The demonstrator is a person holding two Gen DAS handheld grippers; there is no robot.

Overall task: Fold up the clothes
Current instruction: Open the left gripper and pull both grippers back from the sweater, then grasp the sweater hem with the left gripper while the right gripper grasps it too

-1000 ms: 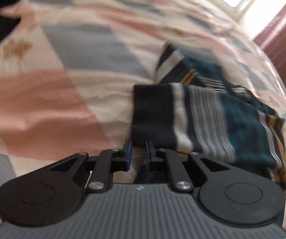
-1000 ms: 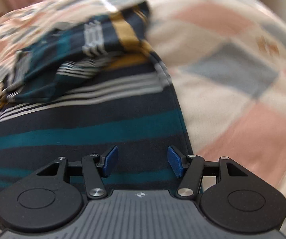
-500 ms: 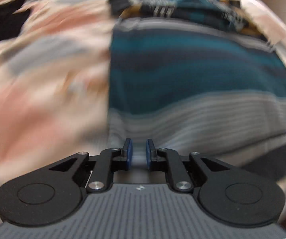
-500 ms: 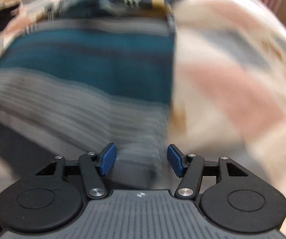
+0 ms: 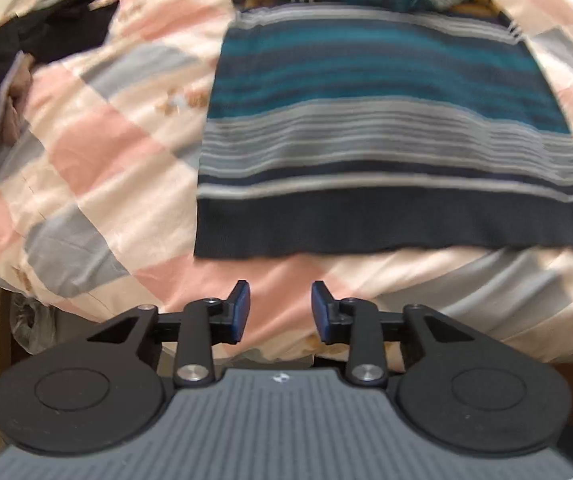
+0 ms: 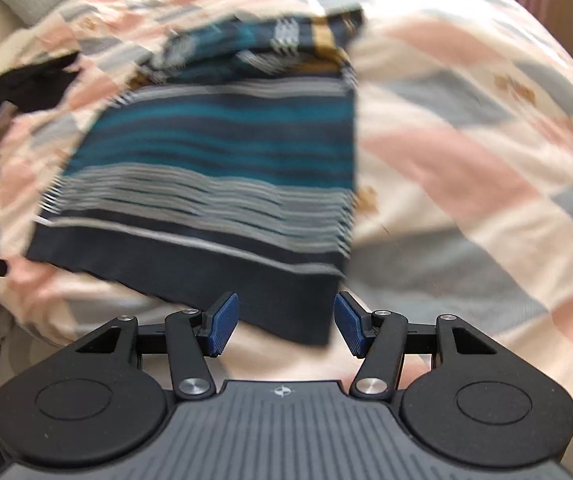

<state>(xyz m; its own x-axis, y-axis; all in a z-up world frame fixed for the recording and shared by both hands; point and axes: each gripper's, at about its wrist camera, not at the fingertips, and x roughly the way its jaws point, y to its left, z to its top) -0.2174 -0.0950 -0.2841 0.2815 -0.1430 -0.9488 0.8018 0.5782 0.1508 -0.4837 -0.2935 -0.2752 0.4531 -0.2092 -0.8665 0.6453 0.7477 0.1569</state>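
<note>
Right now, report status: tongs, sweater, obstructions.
Left tongs open, empty. Right tongs open, empty, at hem corner. Striped sweater flat on quilt, released. Black clothing off left, clear of it.

Left tool [image 5: 280, 312] fingers parted, holding nothing. Right tool [image 6: 282, 328] fingers wider apart, holding nothing.

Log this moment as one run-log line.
left gripper: open, empty | right gripper: open, empty | striped sweater: flat on quilt, sleeves bunched at far end

Far end of the striped sweater [image 5: 386, 128] past the top edge, its stripes motion-blurred in the right wrist view.
</note>
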